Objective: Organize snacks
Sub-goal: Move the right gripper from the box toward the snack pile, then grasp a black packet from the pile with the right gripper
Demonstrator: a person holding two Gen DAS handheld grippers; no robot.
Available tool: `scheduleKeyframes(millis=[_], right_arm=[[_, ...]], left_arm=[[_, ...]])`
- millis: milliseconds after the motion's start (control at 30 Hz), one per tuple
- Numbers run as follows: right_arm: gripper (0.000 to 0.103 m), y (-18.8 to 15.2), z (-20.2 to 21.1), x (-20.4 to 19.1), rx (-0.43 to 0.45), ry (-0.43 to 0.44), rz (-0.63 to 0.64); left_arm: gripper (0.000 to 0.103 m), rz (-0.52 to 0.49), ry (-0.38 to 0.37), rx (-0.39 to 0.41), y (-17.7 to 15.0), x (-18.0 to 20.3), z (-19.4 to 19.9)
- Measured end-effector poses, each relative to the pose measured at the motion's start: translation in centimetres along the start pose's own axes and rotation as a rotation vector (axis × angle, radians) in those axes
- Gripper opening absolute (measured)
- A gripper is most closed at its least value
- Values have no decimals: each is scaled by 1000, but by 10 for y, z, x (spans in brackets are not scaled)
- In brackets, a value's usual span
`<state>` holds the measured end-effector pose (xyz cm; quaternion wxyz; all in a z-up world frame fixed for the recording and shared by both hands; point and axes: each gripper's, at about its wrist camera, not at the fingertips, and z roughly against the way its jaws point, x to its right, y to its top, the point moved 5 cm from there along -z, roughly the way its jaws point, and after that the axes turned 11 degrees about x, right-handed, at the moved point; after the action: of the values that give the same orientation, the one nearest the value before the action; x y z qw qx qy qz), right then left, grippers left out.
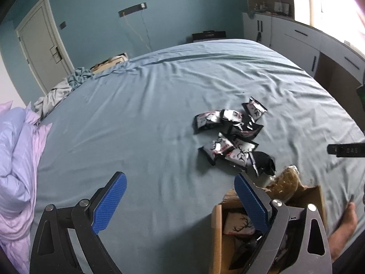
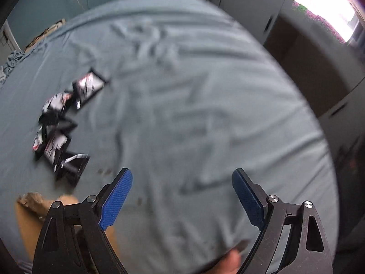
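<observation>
Cardboard box (image 1: 316, 194) is sitting open on the bed (image 1: 148, 105), holding a pale antler-print packet (image 1: 239, 225); glossy black-and-white snack packets (image 1: 230, 134) are lying heaped just beyond it. Left gripper (image 1: 180, 202) is hovering, blue textured fingers (image 1: 110, 202) spread, pinching nothing. Over in the blurred right view, right gripper (image 2: 182, 199) is hanging spread and empty above wrinkled sheet, packets (image 2: 61, 125) left, box (image 2: 27, 223) below.

We are viewing a bed (image 1: 141, 105) covered by a wrinkled blue-grey sheet. Lying directly on it are a loose heap of black-and-white snack packets (image 1: 232, 134), an open cardboard box (image 1: 216, 223) just beside the heap, and bunched lilac bedding (image 1: 16, 159) at the left edge.
</observation>
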<state>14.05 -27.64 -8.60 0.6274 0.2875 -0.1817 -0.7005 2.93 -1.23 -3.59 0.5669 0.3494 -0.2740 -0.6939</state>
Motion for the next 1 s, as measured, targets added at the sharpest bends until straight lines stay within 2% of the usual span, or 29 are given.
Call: scheduleKeyframes(millis=[167, 300, 433, 600, 700, 767, 800, 867, 1000], right_arm=[[89, 19, -5, -19, -17, 133, -32], [89, 28, -12, -33, -62, 218, -5], [89, 42, -34, -56, -96, 242, 80], [89, 43, -78, -99, -270, 362, 121], [89, 38, -98, -119, -367, 402, 133], [83, 31, -109, -131, -414, 408, 187], [78, 29, -113, -134, -415, 384, 228], [69, 31, -114, -135, -393, 352, 268], [52, 36, -111, -130, -363, 342, 297]], left_arm=[[97, -26, -10, -17, -3, 8, -8], [97, -17, -2, -42, -6, 6, -16], [97, -2, 1, -57, -7, 3, -23], [97, 6, 8, -72, -9, 0, -30], [97, 9, 9, -80, -11, -2, -34], [97, 9, 15, -83, -11, -3, -37], [97, 6, 19, -81, -11, -4, -38], [97, -7, 36, -68, -9, -4, -39], [97, -30, 92, -25, -4, -10, -40]])
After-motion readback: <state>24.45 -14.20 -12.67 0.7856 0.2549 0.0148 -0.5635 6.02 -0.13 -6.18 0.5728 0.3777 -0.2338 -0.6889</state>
